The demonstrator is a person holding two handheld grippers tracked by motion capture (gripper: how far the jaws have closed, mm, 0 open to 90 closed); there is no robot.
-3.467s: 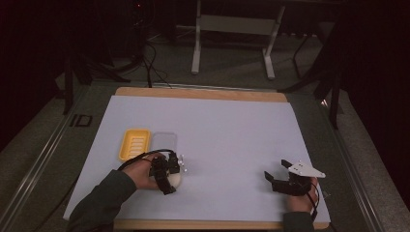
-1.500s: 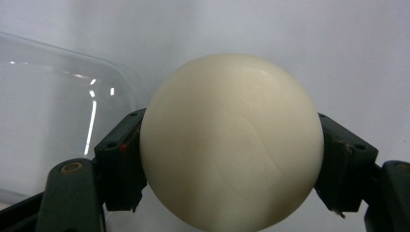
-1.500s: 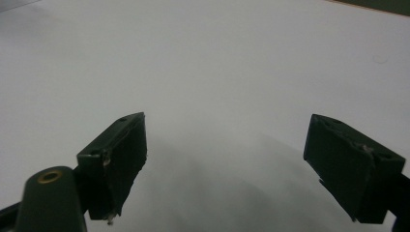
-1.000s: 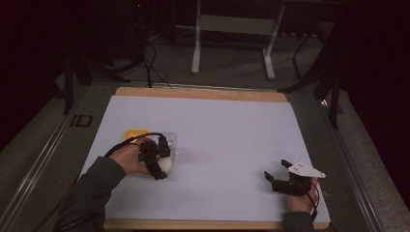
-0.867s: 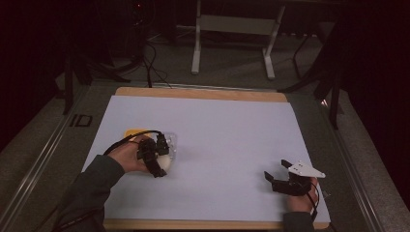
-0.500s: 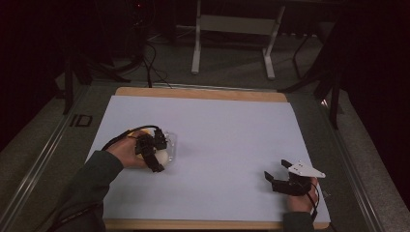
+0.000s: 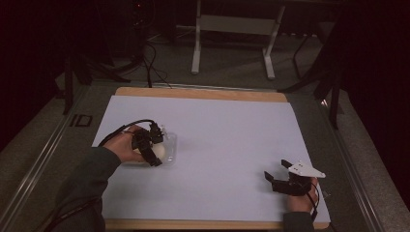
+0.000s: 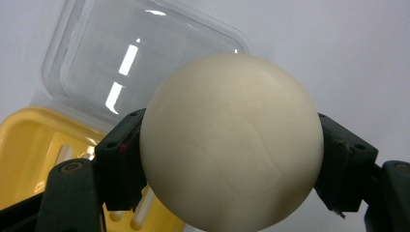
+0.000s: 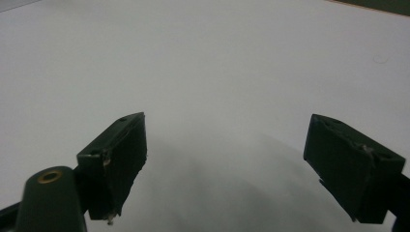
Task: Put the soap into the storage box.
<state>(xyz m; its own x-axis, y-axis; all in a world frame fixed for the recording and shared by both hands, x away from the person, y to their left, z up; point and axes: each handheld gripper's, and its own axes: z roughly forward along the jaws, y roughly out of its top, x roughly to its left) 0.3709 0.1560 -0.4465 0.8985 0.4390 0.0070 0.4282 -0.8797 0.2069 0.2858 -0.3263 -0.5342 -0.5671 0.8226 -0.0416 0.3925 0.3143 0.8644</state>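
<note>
Left gripper [image 8: 232, 159]: jaws clamped on the cream ball [image 8: 232, 145], one pad on each side of it at about its widest part.
Cream ball: held between the left jaws, clear of the surface, above the near edge of the clear lid [image 8: 130, 63] and just beside the yellow tray [image 8: 29, 159]. In the high view the ball [image 7: 157, 152] sits at the gripper tip [image 7: 153, 147], over the left part of the white sheet [image 7: 227, 140].
Clear lid: transparent, rounded rectangle, lying flat on the white sheet; its lower edge touches or overlaps the yellow tray, exact contact cannot be told.
Yellow tray: slotted bottom visible at lower left of the left gripper view, partly hidden behind the left jaw.
Left hand [image 7: 123, 147]: wraps the gripper body; sleeve enters from the bottom left.
Right gripper [image 7: 278, 179]: jaws wide apart, nothing between them; in the right gripper view [image 9: 227, 164] bare white sheet lies between the pads.
Right hand [image 7: 302, 198]: near the front right corner of the sheet, well apart from the ball.
Table [image 7: 193, 93]: wooden edge shows along the far side of the sheet.
</note>
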